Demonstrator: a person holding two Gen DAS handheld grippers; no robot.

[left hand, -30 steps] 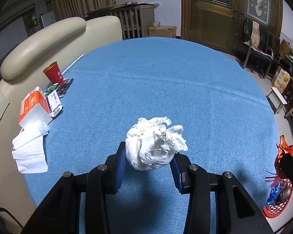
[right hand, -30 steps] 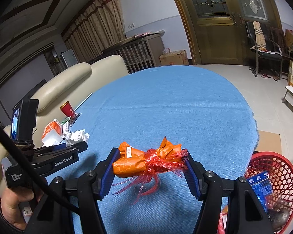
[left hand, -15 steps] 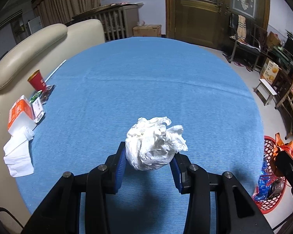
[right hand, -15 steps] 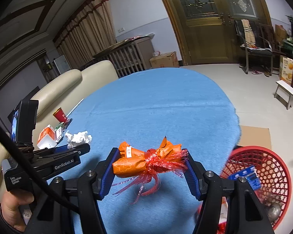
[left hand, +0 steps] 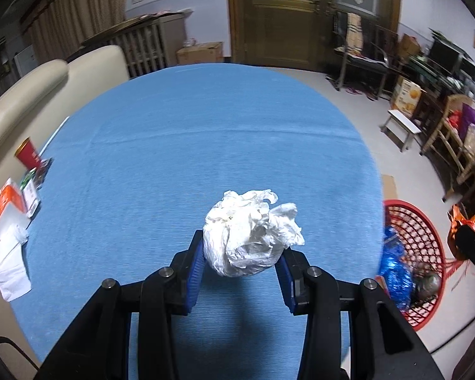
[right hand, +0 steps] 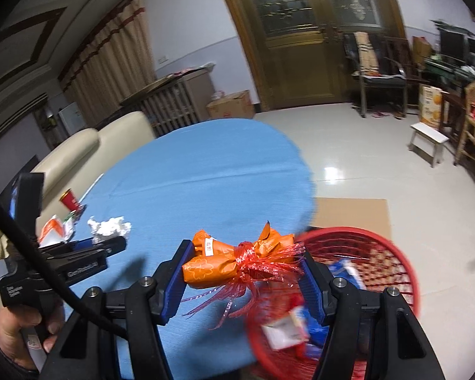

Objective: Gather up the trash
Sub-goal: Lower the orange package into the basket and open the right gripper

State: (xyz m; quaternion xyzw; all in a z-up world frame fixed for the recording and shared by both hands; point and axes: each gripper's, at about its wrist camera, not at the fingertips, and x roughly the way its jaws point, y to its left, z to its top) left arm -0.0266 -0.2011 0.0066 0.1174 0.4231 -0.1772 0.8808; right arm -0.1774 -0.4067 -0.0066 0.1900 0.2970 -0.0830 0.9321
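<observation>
White lettering shows on the body of the left gripper [right hand: 109, 237] in the right wrist view: one line on its side looks like "GenRobot.AI" and a smaller block lower on the handle is too blurred to read. A small white label with red print sits on the orange wrapper [right hand: 234, 261], also unreadable.

The left gripper [left hand: 242, 259] is clamped on a crumpled white tissue ball [left hand: 248, 232], soft and deeply creased, pinched between its two blue ribbed pads above the table. The right gripper [right hand: 242, 272] is closed on the glossy orange wrapper, printed with pale flower outlines and tied at the middle with a frayed red plastic ribbon [right hand: 259, 269] whose strands hang loose. That bundle sits between the blue pads, above the table edge and just beside the round red plastic mesh basket [right hand: 392, 253], which stands on the floor and holds blue and white packets.

The round table is covered with a blue woven cloth [left hand: 205, 145] with a fine ribbed texture. At its left edge stand a red paper cup [left hand: 27, 155], an orange-and-white tissue pack [left hand: 6, 205] and flat white paper napkins [left hand: 8, 269], with small packets between cup and pack. A cream padded leather sofa [left hand: 25, 95] curves behind the table. In the left wrist view the red basket [left hand: 427, 231] lies to the right of the table, on the floor.
</observation>
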